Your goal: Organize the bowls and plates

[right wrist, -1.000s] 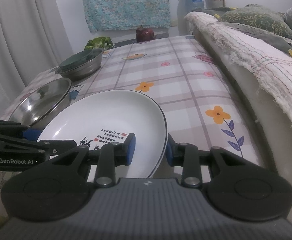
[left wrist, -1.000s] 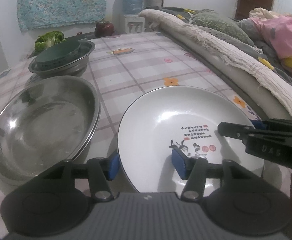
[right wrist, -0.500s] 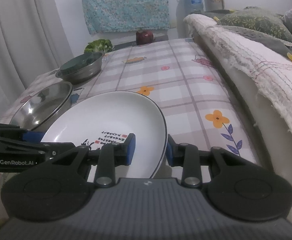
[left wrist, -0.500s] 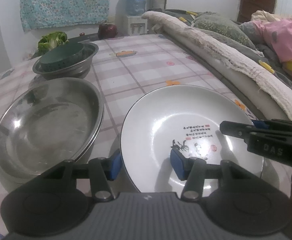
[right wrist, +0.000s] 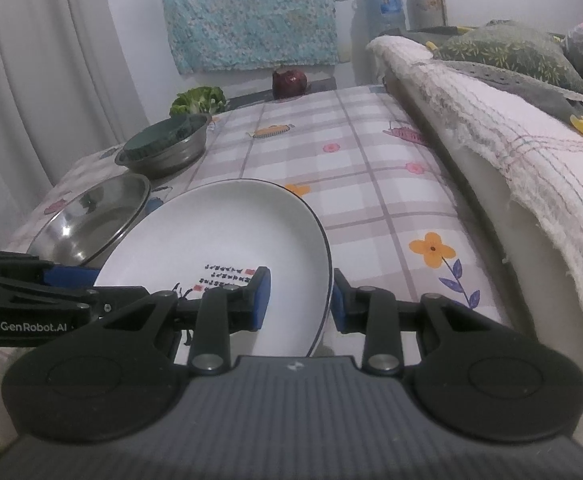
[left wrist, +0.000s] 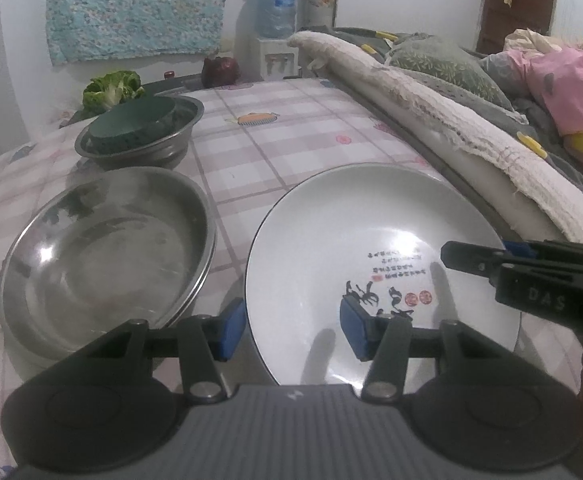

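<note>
Pan (left wrist: 99, 248): steel, at 9 o'clock on the table (left wrist: 291, 148), its rim just beside the plate; in the right wrist view it sits at 10 o'clock (right wrist: 91, 220).
Basin (left wrist: 143, 140): steel, at 11 o'clock behind the pan, with a dark green bowl (left wrist: 131, 122) lying upside down in it.
Greens (left wrist: 109, 88): at the far table edge, behind the basin.
Left tongs (left wrist: 293, 330): spread wide, astride the plate's left rim, one blue pad outside the rim and one over the plate's face; whether the pads touch it I cannot tell.
Plate (left wrist: 371, 264): white with a dark rim line and printed writing, at the near table edge at 6 o'clock; whether it is lifted I cannot tell.
Right tongs (right wrist: 299, 300): spread, astride the plate's (right wrist: 219, 236) right rim, inner pad over the print, outer pad just outside the rim; grip not clear.
Blanket (left wrist: 431, 100): rolled along the table's right side, from 12 to 3 o'clock.
</note>
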{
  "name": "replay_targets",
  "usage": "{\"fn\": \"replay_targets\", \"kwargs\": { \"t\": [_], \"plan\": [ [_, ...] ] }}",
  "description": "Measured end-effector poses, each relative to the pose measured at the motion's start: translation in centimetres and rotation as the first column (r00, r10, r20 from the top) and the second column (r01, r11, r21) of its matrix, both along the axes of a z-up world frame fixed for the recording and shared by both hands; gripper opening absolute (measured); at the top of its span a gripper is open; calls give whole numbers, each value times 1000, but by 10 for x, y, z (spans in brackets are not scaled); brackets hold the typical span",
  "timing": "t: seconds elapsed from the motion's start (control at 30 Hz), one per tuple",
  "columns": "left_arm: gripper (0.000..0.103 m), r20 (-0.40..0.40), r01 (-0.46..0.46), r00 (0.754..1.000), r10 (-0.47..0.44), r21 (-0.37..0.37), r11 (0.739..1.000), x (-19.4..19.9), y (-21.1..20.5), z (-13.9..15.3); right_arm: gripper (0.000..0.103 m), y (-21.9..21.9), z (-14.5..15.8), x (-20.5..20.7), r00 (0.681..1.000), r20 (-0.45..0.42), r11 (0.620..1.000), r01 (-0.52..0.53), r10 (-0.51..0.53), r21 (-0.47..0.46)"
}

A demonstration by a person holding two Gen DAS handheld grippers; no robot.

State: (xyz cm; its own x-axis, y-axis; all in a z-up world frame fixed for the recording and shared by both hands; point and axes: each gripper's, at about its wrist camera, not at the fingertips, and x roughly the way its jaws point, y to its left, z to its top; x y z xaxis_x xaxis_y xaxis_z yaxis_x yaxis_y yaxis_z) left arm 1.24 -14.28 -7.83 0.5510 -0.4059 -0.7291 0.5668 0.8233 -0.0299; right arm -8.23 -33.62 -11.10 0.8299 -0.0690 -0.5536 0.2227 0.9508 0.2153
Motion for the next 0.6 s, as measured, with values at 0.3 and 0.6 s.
{"fn": "replay_targets", "kwargs": {
  "t": [0.3,0.6],
  "plan": [
    [52,34,-16,999,17,-28,999,-2,7,16,31,3,15,0,1000,23,1000,-6,6,-1],
    [19,59,21,998,-13,-127,992,1,28,35,31,19,35,13,997,63,998,-53,54,-21]
  ]
}}
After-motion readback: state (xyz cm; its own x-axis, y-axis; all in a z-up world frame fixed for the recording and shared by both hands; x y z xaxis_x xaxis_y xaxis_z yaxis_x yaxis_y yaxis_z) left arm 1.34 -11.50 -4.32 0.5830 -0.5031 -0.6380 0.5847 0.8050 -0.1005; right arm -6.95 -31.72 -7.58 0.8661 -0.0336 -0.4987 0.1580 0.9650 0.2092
